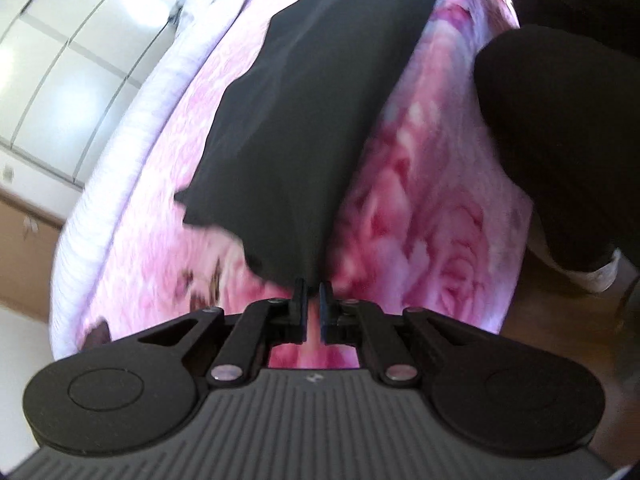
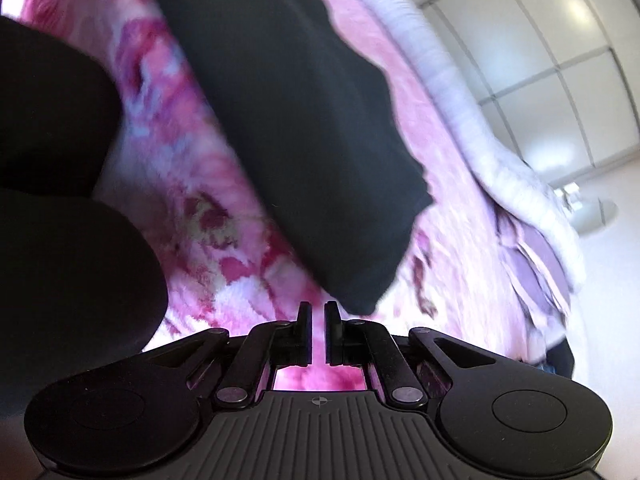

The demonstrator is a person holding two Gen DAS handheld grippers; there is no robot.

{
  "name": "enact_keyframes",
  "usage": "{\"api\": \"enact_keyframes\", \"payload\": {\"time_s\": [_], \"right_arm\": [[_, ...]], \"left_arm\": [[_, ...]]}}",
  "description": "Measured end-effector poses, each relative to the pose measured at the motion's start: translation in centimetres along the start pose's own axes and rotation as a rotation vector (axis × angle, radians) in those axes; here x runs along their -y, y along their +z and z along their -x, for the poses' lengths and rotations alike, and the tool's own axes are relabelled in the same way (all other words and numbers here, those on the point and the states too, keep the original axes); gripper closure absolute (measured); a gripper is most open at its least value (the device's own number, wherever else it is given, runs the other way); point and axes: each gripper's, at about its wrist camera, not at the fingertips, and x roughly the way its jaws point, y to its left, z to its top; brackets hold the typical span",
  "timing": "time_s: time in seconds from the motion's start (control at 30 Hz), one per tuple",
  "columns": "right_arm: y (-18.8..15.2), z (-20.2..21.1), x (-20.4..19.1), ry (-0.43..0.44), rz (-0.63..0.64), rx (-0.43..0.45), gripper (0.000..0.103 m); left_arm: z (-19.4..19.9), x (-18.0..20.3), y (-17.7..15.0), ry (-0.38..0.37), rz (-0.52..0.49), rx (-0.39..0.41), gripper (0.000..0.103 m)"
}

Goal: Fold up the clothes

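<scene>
Both views show black garment (image 1: 304, 128); left fingers (image 1: 299, 292) perhaps pinching it.

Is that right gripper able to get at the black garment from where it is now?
Probably yes: the black garment lies just ahead of the right gripper on the pink blanket, nothing between. Its jaws are shut, though.

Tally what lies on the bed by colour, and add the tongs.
Black cloth garment: 1
Pink rose-patterned fleecy blanket: 1
White quilted cover at the bed's edge: 1
Black two-finger tongs: 2, left and right
Total: 5
</scene>
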Motion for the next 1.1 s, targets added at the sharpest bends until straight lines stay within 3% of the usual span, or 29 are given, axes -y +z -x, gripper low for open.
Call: {"api": "enact_keyframes", "payload": {"time_s": [0.1,0.27,0.43,0.53,0.63,0.73,0.8,1.0,1.1], "right_arm": [[0.6,1.8,0.0,0.005,-0.097,0.026,0.095],[3.7,3.4,-0.1,0.067,-0.263,0.131,0.069],[9.2,2.7,0.6,0.191,-0.427,0.256,0.064],[12.6,1.4,0.7,0.285,-0.516,0.321,0.064],[12.1,-0.7,1.3,0.306,-0.498,0.31,0.064],[11.6,-2.9,2.0,0.327,-0.482,0.298,0.059],[8.8,-3.5,3.9,0.341,-0.562,0.308,0.056],[0.7,-4.1,8.1,0.247,-0.812,0.292,0.056],[-0.9,-3.6,8.5,0.199,-0.851,0.297,0.056]], "left_arm": [[1.5,-2.2,-1.3,-0.037,0.151,0.0,0.098],[2.6,-5.8,-0.3,-0.052,0.349,0.088,0.096],[-0.4,-7.9,3.8,-0.1,0.422,0.191,0.093],[-3.9,-7.9,4.7,-0.132,0.408,0.16,0.093],[-6.2,-8.1,3.1,-0.134,0.403,0.124,0.093],[-6.0,-9.1,1.5,-0.146,0.444,0.14,0.092],[-6.0,-9.4,1.3,-0.147,0.446,0.138,0.092],[-6.6,-8.5,2.4,-0.148,0.357,0.11,0.094],[-6.8,-8.9,2.4,-0.169,0.358,0.095,0.094]]}}
